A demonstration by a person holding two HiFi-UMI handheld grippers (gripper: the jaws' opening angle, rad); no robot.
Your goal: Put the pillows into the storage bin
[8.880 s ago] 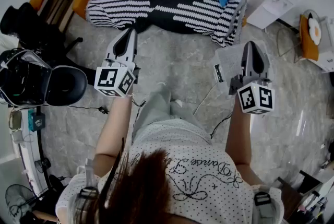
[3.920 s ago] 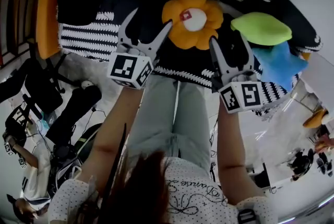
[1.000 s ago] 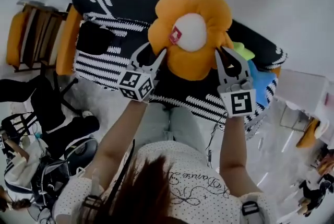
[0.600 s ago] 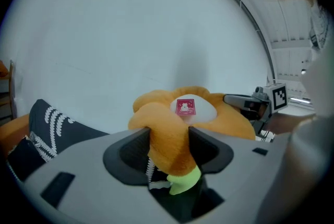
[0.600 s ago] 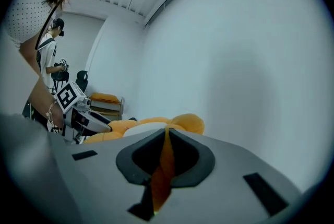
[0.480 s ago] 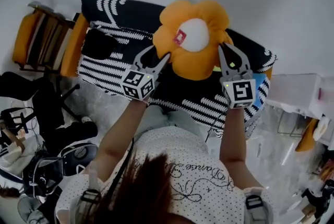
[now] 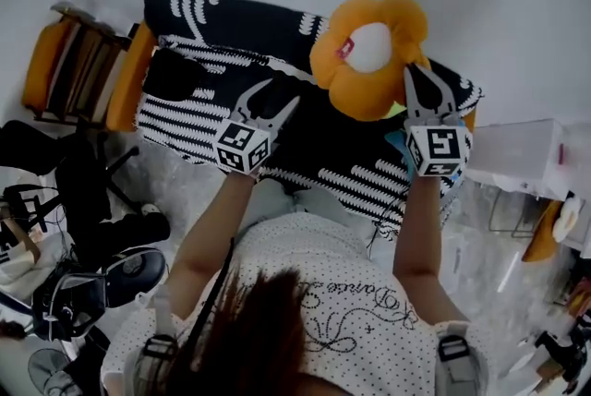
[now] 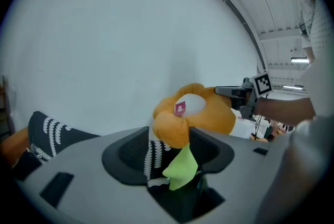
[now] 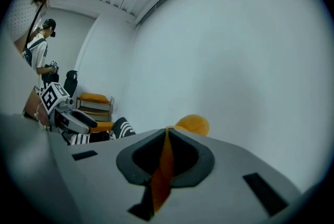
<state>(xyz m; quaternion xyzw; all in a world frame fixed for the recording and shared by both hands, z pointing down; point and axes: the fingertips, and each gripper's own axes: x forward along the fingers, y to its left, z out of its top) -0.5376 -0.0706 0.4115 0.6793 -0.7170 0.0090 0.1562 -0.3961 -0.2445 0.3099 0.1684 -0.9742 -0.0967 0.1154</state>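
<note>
Now mid-carry: right tongs (image 7: pixel 415 77) clamp the orange flower pillow (image 7: pixel 369 53), left tongs (image 7: pixel 280 92) have just been opening, empty; next, probably swing it over the storage bin (image 7: pixel 522 154).

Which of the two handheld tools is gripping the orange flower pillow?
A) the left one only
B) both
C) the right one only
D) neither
C: the fingers of the right gripper are shut on the edge of the flower pillow, while the left gripper, whose fingers have just been opening, stands clear of it with nothing between them.
</note>
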